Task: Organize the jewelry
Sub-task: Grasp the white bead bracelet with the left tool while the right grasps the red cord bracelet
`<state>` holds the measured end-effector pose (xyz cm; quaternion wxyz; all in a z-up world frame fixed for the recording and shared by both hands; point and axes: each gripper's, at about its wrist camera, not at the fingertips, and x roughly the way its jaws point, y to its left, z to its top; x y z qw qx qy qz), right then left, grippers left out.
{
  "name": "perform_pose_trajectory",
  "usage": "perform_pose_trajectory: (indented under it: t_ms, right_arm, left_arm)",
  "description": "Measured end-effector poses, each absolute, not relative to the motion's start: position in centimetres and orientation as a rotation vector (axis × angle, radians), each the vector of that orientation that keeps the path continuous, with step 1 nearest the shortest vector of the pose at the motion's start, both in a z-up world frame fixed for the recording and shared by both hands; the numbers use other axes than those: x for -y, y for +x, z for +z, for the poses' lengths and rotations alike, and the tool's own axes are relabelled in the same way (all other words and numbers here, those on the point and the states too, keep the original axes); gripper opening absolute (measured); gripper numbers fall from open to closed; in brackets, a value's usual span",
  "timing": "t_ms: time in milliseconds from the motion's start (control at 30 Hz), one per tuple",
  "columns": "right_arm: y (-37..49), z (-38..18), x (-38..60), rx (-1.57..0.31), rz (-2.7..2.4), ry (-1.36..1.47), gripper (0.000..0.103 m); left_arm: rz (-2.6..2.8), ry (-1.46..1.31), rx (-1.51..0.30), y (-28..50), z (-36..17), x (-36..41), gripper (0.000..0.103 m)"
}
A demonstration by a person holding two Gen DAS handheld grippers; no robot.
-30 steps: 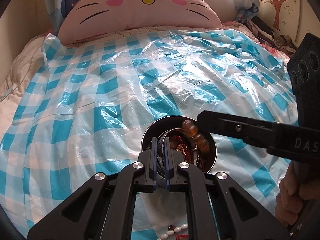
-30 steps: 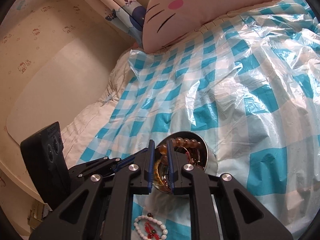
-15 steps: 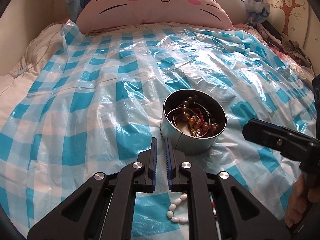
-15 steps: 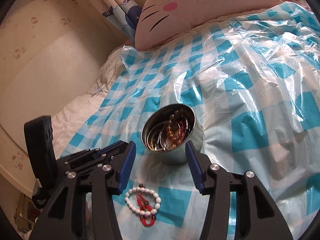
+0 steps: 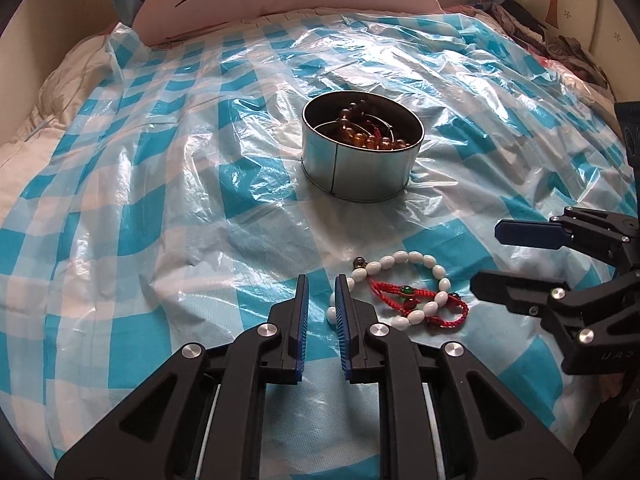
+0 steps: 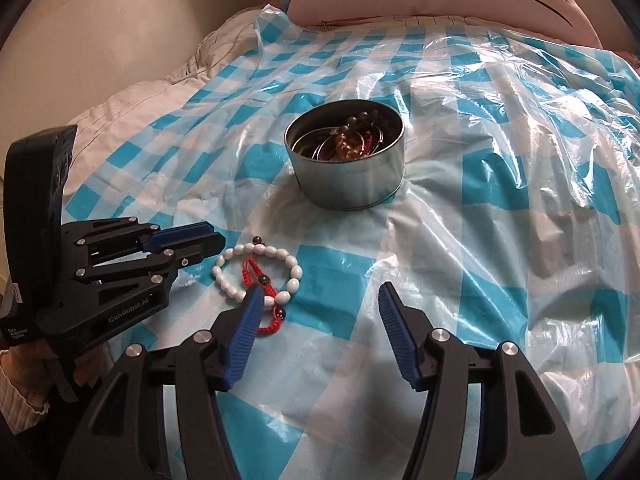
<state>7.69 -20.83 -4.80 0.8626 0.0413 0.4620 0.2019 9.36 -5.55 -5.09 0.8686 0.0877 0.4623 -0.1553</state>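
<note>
1. Two grippers hover low over the bed. The right gripper [image 6: 318,314] stands wide, its jaws having just been opening, with nothing pressed between them. The left gripper [image 5: 320,300] is only a narrow slit, jaws just eased apart a little, and empty.
2. Just beyond them lies the white bead bracelet [image 6: 256,272] with a red cord bracelet [image 6: 262,292] tangled through it. It sits at about 11 o'clock from the right gripper, whose left finger overlaps its near edge in the right wrist view, and at about 2 o'clock from the left gripper.
3. Farther out at 12 o'clock stands the round tin [image 5: 362,146] on the checked plastic sheet [image 5: 160,200], already holding amber beads and bangles.
4. Judged step: reaching for the last loose pieces. The next move calls for shifting the right gripper left over the beads, lowering and closing, then carrying them to the tin.
</note>
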Motion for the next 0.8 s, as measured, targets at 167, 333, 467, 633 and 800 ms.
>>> perform_pose_trajectory:
  t_ms: [167, 333, 467, 633, 800]
  right_arm:
    - [7.7, -4.9, 19.6, -0.985, 0.413, 0.019, 0.061]
    - [8.1, -5.6, 18.7, -1.014, 0.375, -0.052, 0.061]
    - [8.2, -6.0, 18.5, -1.026, 0.371, -0.078, 0.063]
    - [8.1, -6.2, 17.7, -1.031, 0.365, -0.144, 0.068]
    - [8.2, -6.5, 17.5, -1.029, 0.335, -0.201, 0.075]
  left_arm:
    - [-0.339, 0.231, -0.993, 9.4, -5.7, 6.6, 0.013]
    - [-0.330, 0.268, -1.008, 10.0, -6.5, 6.9, 0.013]
    - [-0.325, 0.274, -1.001, 9.9, -6.7, 7.0, 0.014]
    - [-0.318, 0.284, -0.999, 10.0, -6.7, 7.0, 0.016]
    - [-0.304, 0.295, -0.994, 10.0, -6.8, 7.1, 0.021]
